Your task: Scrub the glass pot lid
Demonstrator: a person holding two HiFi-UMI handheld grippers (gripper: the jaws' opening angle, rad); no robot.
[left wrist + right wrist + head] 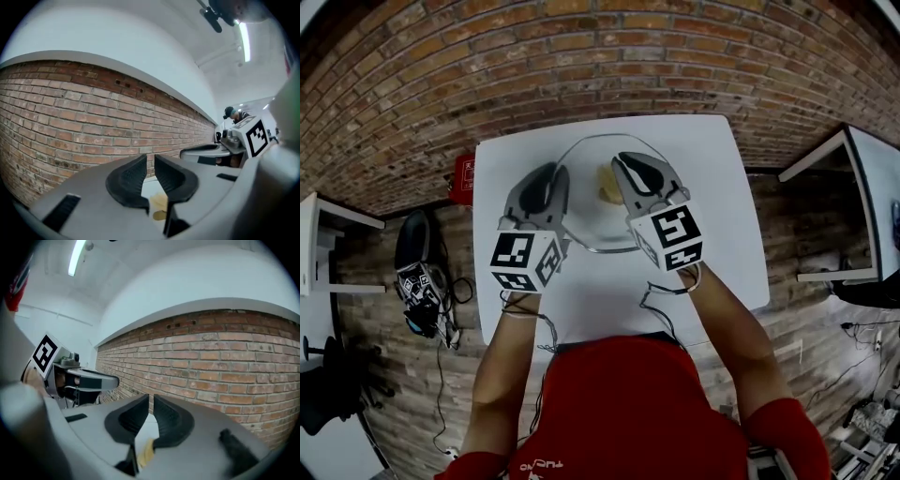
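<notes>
A round glass pot lid [585,217] lies on the white table [712,187], and a yellow sponge [607,184] rests on it. My left gripper [547,180] hovers over the lid's left side and my right gripper [636,171] over its right side, just beside the sponge. In the left gripper view the left gripper [149,160] has its jaws drawn together to a thin slit with nothing in it, and the sponge [159,202] shows below. The right gripper [150,399] looks the same, empty, with the sponge [146,452] under it.
A red object [463,178] sits off the table's left edge. A black bundle with a marker cube [422,286] lies on the brick floor at left. Other white tables stand at far left [319,246] and at right [853,178]. A brick wall runs behind.
</notes>
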